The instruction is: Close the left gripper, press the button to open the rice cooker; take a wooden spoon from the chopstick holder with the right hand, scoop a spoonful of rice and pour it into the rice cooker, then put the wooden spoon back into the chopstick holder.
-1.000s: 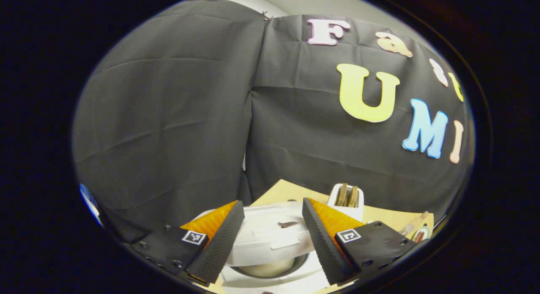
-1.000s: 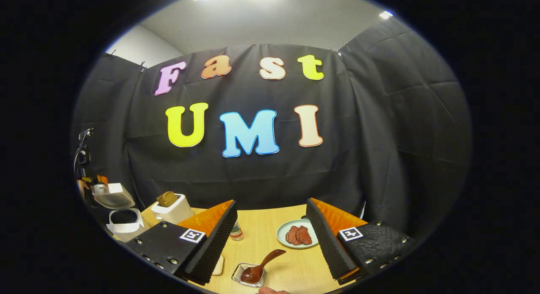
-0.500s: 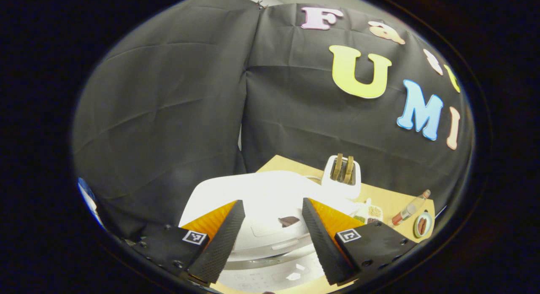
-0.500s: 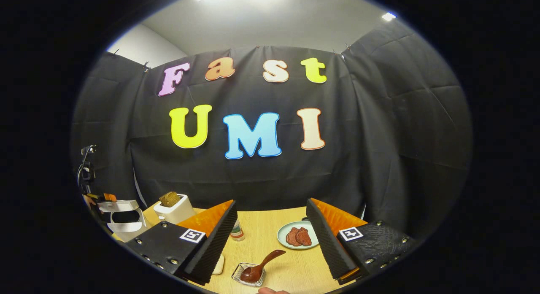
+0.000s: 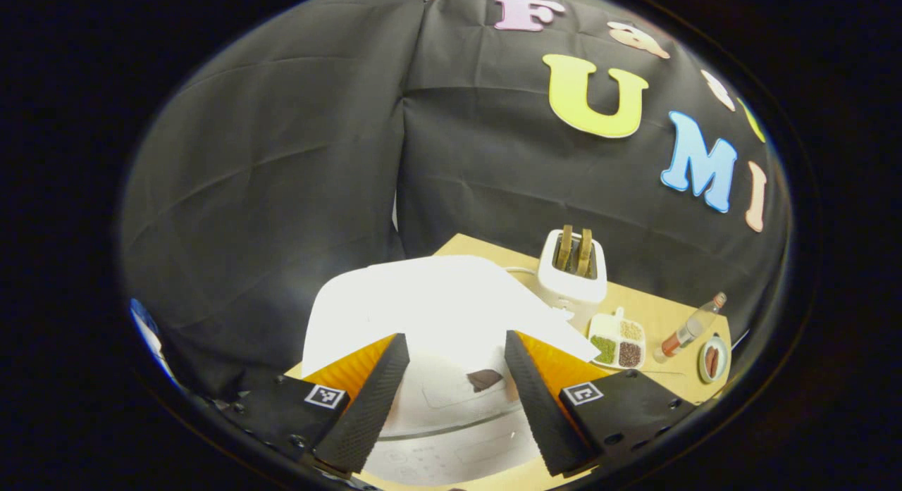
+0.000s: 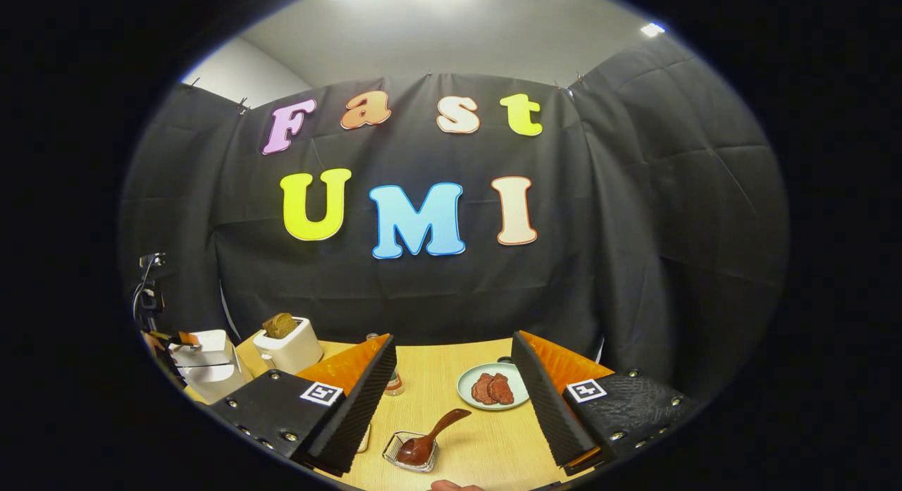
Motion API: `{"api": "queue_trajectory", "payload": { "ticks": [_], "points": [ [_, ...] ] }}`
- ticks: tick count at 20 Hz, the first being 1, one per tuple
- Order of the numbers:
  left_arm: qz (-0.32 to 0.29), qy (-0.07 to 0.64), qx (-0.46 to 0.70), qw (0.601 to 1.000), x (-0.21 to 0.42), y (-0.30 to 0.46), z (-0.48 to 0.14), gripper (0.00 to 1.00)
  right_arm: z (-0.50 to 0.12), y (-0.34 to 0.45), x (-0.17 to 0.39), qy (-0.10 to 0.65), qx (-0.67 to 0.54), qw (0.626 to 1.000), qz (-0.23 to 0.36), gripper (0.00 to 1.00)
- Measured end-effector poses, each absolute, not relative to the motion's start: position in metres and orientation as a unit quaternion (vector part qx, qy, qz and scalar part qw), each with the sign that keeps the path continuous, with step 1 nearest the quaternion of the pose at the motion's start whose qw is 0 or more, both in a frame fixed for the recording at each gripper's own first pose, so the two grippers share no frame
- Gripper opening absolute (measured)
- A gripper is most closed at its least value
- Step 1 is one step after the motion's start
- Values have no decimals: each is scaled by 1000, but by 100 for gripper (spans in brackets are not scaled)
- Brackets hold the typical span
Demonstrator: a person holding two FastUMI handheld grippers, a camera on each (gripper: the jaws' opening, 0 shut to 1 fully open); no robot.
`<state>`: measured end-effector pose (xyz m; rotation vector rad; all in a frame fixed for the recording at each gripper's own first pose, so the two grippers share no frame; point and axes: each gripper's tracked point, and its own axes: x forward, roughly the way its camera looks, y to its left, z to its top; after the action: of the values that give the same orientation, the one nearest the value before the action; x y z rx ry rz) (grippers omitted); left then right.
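Since a second ago the left gripper (image 5: 451,399) has drawn back from the white rice cooker (image 5: 451,420), whose broad white lid (image 5: 423,301) now stands raised behind it; earlier the pot's inside showed between the fingers. Its fingers stand wide apart with nothing between them, at the bottom of the left gripper view. A dark mark on the cooker top may be the button, though glare makes that uncertain.

At the bottom of the right gripper view, the right gripper (image 6: 451,413) is also wide and empty. Just beyond it the dark wooden spoon (image 6: 430,442) leans in a small wire holder (image 6: 409,454) on the pale wooden surface (image 6: 486,449).

Judged risks: a low reach could tip the light holder, and a swing toward the cooker could spill rice or clip the raised lid.

Farther back sit a green plate of red slices (image 6: 493,387), a white toaster (image 6: 289,344) at left, then the black cloth wall; open surface lies right of the spoon.
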<state>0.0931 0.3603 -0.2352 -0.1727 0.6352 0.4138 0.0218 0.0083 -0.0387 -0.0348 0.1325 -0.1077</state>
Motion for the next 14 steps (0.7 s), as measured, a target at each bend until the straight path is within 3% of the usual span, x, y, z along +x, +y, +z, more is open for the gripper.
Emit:
{"api": "queue_trajectory", "payload": {
  "ticks": [14],
  "points": [
    [189,333,-92,919,90,358,-261,96,-48,30,27,77,-31,996,-44,99]
  ]
}}
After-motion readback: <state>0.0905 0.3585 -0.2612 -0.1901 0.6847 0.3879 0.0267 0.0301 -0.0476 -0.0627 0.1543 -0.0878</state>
